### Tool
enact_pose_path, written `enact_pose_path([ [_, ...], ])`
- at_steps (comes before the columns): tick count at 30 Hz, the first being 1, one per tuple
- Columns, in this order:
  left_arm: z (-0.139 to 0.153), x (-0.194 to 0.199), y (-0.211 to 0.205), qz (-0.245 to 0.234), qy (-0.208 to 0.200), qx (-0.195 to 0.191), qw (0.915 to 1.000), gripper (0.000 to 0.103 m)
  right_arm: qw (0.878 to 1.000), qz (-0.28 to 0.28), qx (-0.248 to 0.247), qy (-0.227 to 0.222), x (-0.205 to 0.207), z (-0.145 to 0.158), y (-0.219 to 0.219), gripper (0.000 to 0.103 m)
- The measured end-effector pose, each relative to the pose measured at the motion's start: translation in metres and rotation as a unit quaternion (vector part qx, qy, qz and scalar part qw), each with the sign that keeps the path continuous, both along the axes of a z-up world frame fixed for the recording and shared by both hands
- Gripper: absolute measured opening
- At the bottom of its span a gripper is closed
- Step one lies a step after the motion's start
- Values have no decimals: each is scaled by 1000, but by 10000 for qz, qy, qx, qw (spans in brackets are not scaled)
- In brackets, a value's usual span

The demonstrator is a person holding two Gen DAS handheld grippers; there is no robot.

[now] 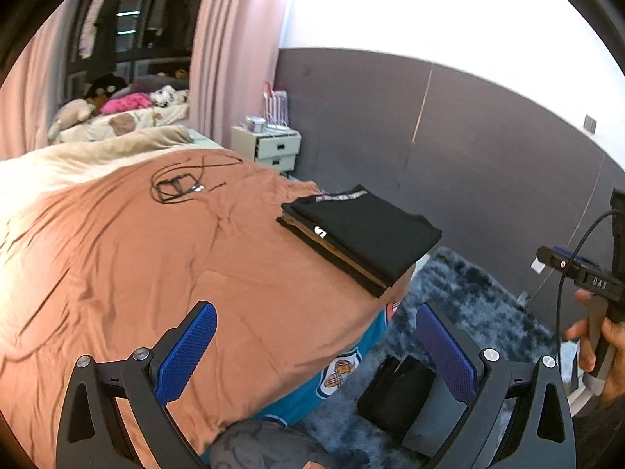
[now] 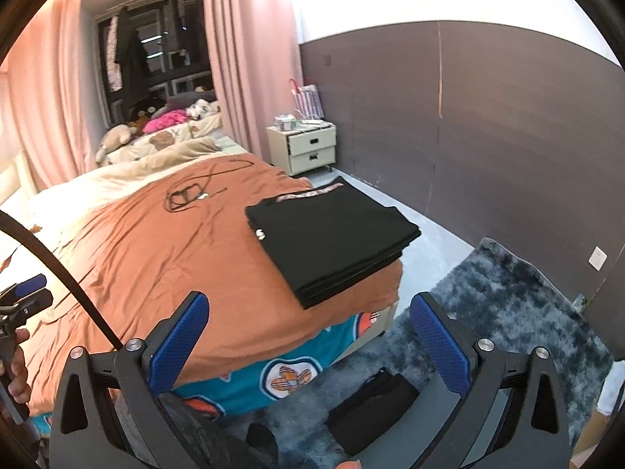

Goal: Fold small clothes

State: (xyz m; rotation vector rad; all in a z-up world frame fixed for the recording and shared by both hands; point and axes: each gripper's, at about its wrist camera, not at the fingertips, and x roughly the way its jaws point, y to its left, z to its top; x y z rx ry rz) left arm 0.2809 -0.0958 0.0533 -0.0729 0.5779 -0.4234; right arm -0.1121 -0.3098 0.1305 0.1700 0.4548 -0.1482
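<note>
A stack of folded black clothes (image 1: 363, 234) (image 2: 332, 230) lies at the near right corner of the bed, on the orange cover (image 1: 156, 254) (image 2: 187, 242). My left gripper (image 1: 316, 348) hovers open above the bed's corner, short of the stack, with nothing between its blue pads. My right gripper (image 2: 312, 344) is open too, held above the bed's edge in front of the stack. A hand holding the right gripper's handle (image 1: 601, 336) shows at the right edge of the left wrist view. Another dark folded item (image 1: 394, 394) (image 2: 371, 410) lies on the rug below.
A coiled black cable (image 1: 183, 183) (image 2: 195, 191) lies further up the bed. A teal patterned sheet (image 2: 281, 379) hangs at the bed's side. A shaggy grey-blue rug (image 2: 508, 312) covers the floor on the right. A white nightstand (image 2: 308, 148) stands against the grey wall.
</note>
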Motion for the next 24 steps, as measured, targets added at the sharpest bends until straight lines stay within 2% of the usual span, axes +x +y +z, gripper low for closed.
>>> enact_pose_path([
  [11, -12, -97, 37, 389, -494, -9, 9980, 103, 9981, 413, -94, -442, -75, -28, 40, 103],
  [15, -14, -131, 49, 549, -632, 12, 9965, 103, 9978, 473, -165, -441, -96, -40, 49, 103],
  [24, -11, -187, 74, 893, -911, 56, 9918, 103, 9944, 791, -154, -690, -138, -53, 59, 103],
])
